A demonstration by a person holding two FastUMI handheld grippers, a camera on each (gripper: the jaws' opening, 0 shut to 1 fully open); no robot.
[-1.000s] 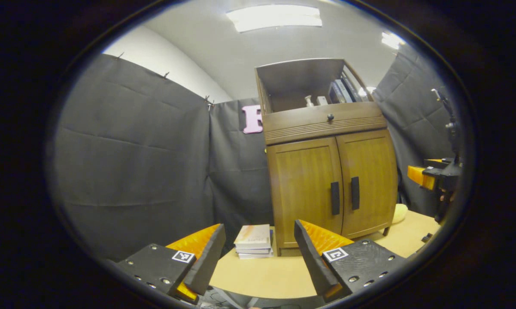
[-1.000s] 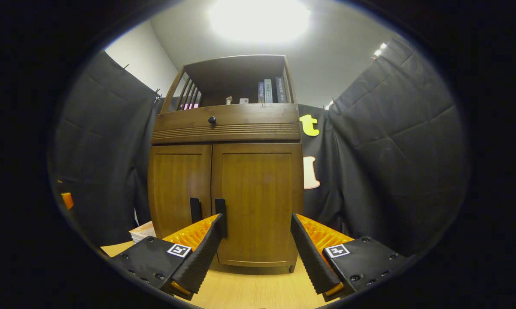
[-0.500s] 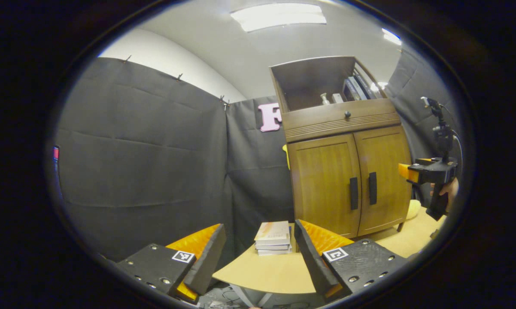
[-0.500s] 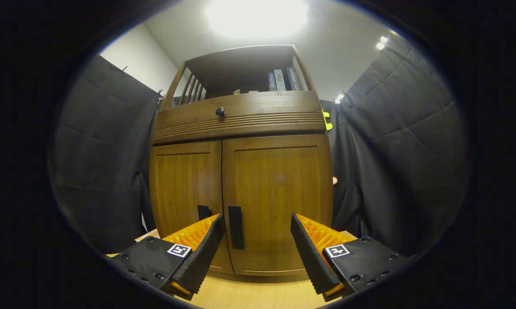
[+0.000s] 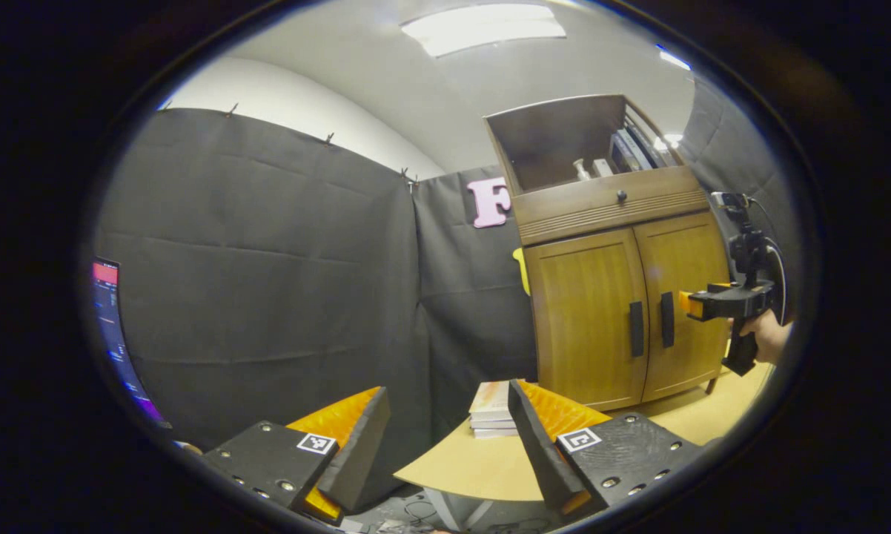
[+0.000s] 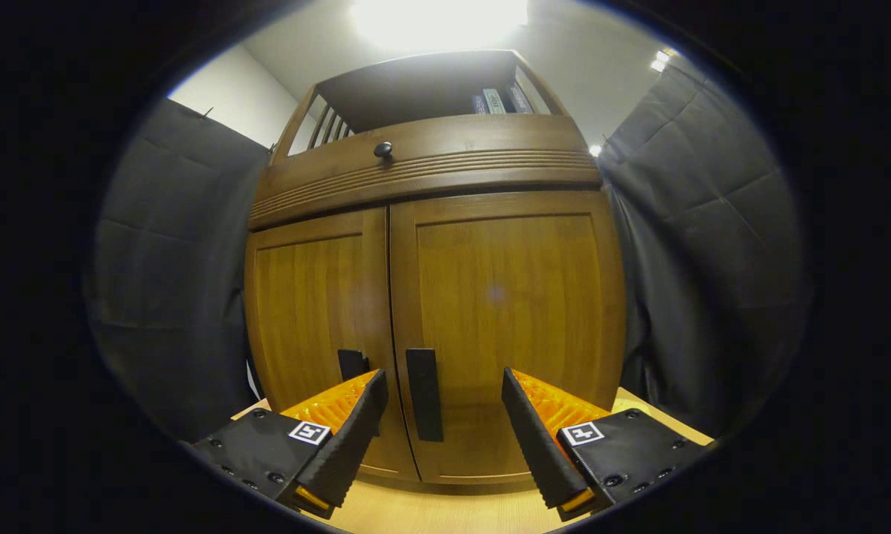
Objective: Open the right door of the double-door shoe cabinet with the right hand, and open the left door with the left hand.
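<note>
A finger hides the left door's handle bottom; shelf books seem unreadable.

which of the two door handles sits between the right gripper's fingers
The right door handle: it stands in the gap of the open right gripper, not yet touched. The left door handle is partly hidden behind one finger.

The cabinet is warm brown grained wood with black handles and a black knob, standing on a pale tan table beside white-and-grey books.
</note>
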